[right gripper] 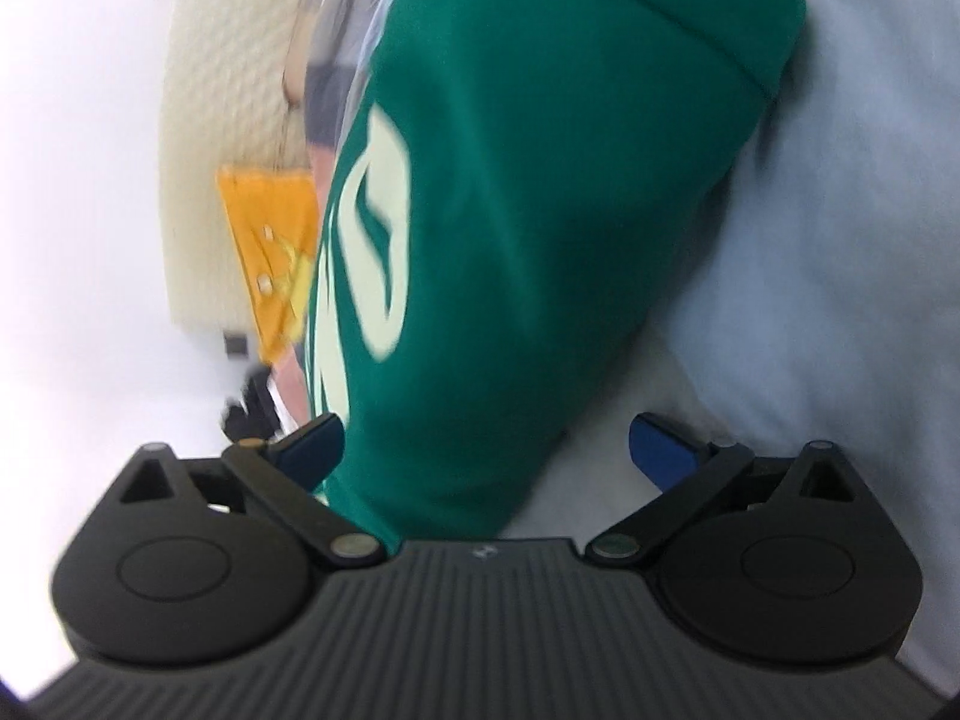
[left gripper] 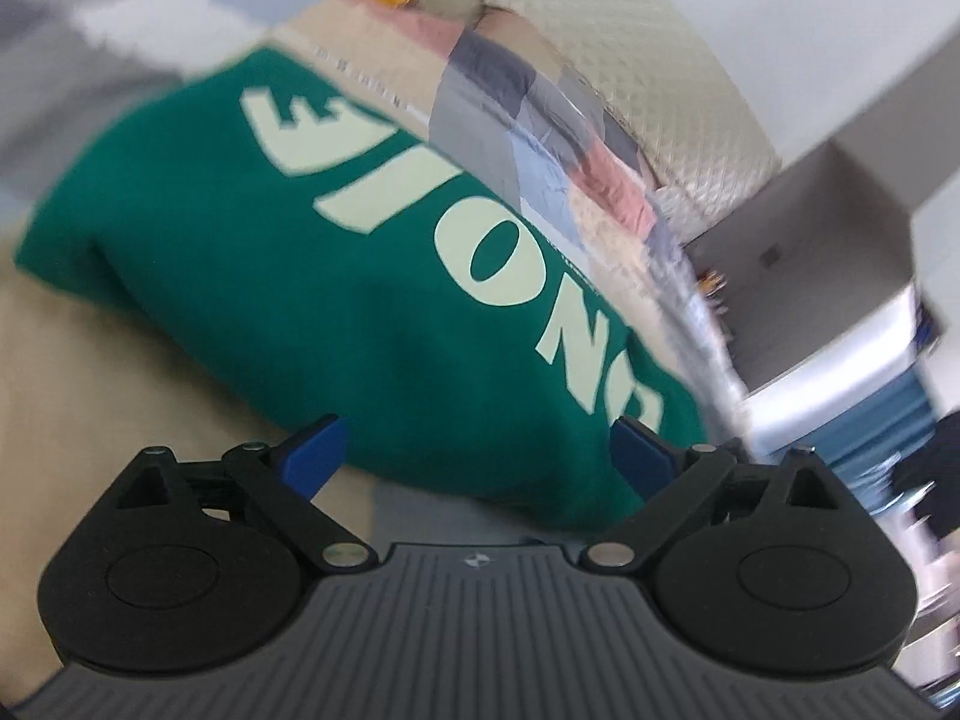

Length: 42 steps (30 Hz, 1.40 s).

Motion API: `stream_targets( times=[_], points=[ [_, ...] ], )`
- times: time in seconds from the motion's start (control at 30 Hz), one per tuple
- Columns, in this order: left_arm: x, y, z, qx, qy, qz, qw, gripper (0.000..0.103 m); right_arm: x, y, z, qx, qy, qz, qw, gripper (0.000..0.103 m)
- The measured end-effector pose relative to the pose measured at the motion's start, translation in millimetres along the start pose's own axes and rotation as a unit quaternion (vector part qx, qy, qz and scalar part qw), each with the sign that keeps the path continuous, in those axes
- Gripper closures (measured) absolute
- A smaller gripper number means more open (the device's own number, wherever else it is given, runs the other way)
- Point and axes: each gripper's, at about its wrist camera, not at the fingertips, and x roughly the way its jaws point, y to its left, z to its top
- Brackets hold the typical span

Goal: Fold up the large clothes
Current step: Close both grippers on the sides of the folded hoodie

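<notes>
Nearest the lens in each wrist view, blue-tipped fingers are seen spread wide. The left gripper (left gripper: 480, 450) is released and grasps nothing; the near edge of the green sweatshirt (left gripper: 336, 276) is seen between and just beyond its fingertips, though contact cannot be confirmed. The right gripper (right gripper: 486, 450) is likewise released, with a fold of the same garment (right gripper: 540, 210) seen between its fingers and nothing pinched.

The sweatshirt is found lying on the bed cover (left gripper: 120, 360), near a cream quilted headboard (left gripper: 660, 90) and a patchwork pillow (left gripper: 540, 120). It is gathered into a compact, rounded bundle rather than spread flat, so folding is judged to be well advanced. Whether further folds or squaring remain cannot be settled from these blurred views.

The fabric is thick and soft-looking. Large pale lettering (left gripper: 480, 252) is shown on the upper face. A ribbed hem or cuff (right gripper: 762, 30) is noted at the far end in the right wrist view. Edges appear puffy, not crisp.
</notes>
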Motion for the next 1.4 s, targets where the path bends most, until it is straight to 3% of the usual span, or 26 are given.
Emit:
stream_targets(
  times=[0.17,0.4,0.53,0.7,0.9,0.97,1.03,1.13,1.27,1.4],
  points=[
    [14,33,3,-0.116,0.035,-0.044,0.9916,0.005,6,-5,6,0.032,-0.027,0.024,0.999,0.0],
    [34,70,4,-0.228,0.025,-0.036,0.9727,0.005,9,-2,5,0.023,-0.031,0.039,0.998,0.0],
    [39,89,9,-0.269,-0.011,-0.014,0.9631,0.005,8,-6,6,0.034,-0.032,0.046,0.998,0.0],
    [42,92,23,-0.274,-0.054,0.009,0.9601,0.005,8,-11,5,0.03,-0.031,0.046,0.998,0.0],
    [62,104,34,-0.329,-0.075,-0.001,0.9413,0.007,12,-12,7,0.027,-0.03,0.046,0.998,0.0],
    [65,99,39,-0.316,-0.075,0.012,0.9456,0.016,13,-11,7,0.027,-0.029,0.045,0.998,0.0],
    [65,93,41,-0.297,-0.076,0.024,0.9515,0.036,19,-5,8,0.028,-0.027,0.043,0.998,0.0],
    [62,83,45,-0.272,-0.089,0.013,0.9581,0.06,20,-4,10,0.028,-0.03,0.037,0.998,0.0],
    [54,59,50,-0.209,-0.114,0.002,0.9711,0.069,16,-4,18,0.032,-0.077,0.026,0.996,0.0],
    [52,58,52,-0.203,-0.114,-0.026,0.9721,0.069,18,-5,34,0.045,-0.117,0.027,0.992,0.0]
  ],
)
